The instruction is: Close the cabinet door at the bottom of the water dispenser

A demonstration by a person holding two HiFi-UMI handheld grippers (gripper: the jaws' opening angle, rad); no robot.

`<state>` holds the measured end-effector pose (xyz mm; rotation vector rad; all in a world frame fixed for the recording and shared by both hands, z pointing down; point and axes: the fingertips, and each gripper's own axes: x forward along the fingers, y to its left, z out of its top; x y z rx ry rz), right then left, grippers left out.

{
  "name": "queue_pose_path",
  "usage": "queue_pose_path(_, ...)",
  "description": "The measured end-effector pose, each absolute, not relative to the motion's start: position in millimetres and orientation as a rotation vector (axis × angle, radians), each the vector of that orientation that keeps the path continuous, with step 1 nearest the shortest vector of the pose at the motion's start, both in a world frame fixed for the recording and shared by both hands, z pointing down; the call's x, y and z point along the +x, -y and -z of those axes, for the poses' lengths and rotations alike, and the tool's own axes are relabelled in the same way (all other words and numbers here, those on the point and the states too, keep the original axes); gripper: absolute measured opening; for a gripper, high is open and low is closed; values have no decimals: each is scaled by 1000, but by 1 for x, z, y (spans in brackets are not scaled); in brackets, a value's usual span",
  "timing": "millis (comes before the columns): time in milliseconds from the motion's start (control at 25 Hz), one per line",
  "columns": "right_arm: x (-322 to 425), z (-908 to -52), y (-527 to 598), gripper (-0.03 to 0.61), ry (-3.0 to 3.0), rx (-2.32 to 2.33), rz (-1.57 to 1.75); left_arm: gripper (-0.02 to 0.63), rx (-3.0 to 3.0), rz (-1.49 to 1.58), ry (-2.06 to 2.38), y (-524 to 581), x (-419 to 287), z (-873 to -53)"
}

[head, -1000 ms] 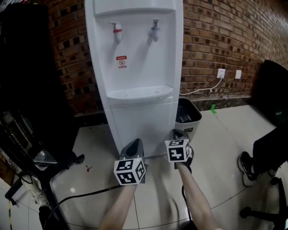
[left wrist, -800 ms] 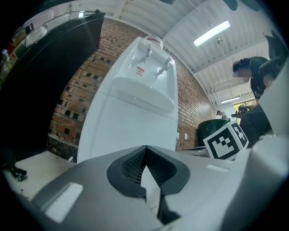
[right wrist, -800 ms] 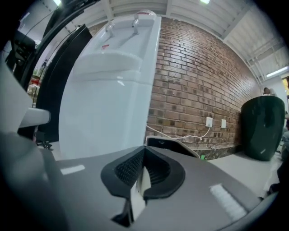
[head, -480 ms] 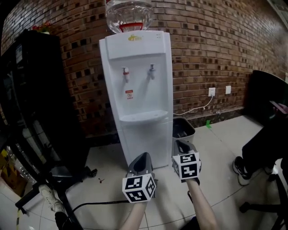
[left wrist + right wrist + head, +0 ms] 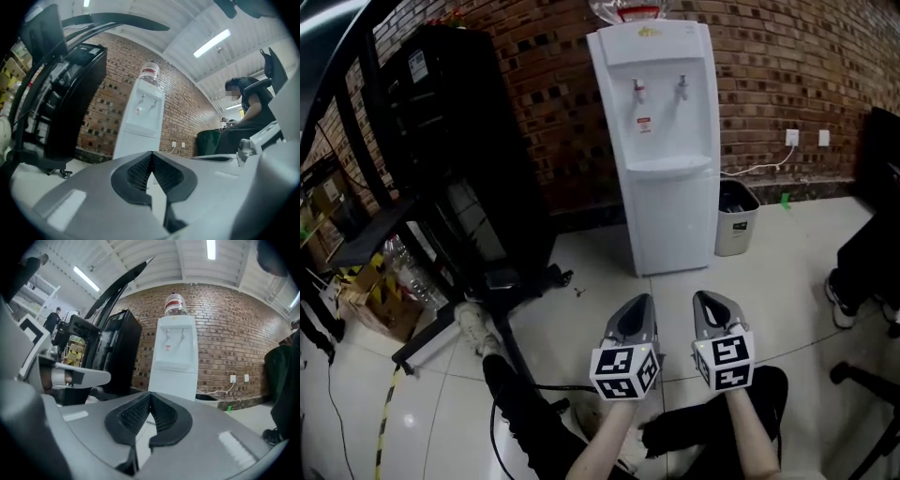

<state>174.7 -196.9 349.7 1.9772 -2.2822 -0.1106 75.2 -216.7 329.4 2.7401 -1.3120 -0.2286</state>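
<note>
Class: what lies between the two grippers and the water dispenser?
Nothing: in the head view, only bare floor tiles separate the left gripper and right gripper from the water dispenser.

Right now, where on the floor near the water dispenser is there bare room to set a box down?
The tiles straight in front of the water dispenser are bare. The patch between the waste bin and a seated person's shoe is bare too. The left side is crowded, with the black rack and boxes beside it.

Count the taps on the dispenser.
2. The red tap and the second tap sit side by side on the dispenser front, red one to the left. None look hidden.
</note>
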Motion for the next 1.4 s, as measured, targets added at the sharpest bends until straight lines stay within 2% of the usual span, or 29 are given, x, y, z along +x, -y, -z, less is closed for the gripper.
queue_pose_path(360, 124, -379, 164, 5, 2424, 1839, -7, 15, 2706, 213, 1345, 187, 44, -337)
queue_pose_path(1400, 104, -350, 145, 5, 2423, 1839, 86, 15, 2705, 250, 1385, 172, 35, -322)
